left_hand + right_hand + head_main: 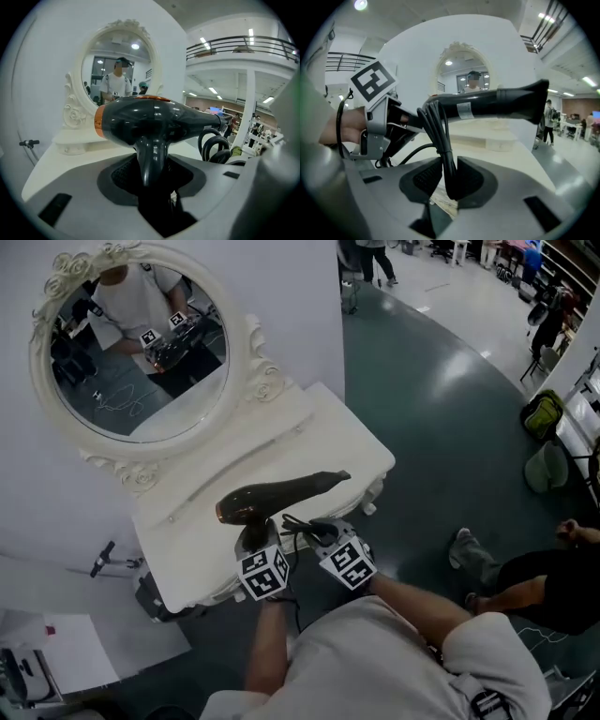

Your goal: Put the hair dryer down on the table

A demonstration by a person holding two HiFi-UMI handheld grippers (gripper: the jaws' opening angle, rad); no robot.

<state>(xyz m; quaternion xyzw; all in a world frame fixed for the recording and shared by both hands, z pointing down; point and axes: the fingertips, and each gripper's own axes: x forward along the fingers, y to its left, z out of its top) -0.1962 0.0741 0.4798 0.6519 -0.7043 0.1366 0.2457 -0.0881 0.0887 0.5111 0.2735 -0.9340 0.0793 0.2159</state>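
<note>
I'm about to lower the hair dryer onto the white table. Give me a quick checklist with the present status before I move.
1. Left gripper jaws closed on the hair dryer handle: ok.
2. Right gripper jaws closed on the bundled cord: ok.
3. Landing spot on the table: ok, the head view shows bare white top beneath the dryer.
4. Dryer apart from the mirror: ok, nozzle points away from it.
5. Gap between dryer and tabletop: cannot tell, though it is not yet resting.
6. Cord's free end and plug: cannot tell, not in view.
</note>
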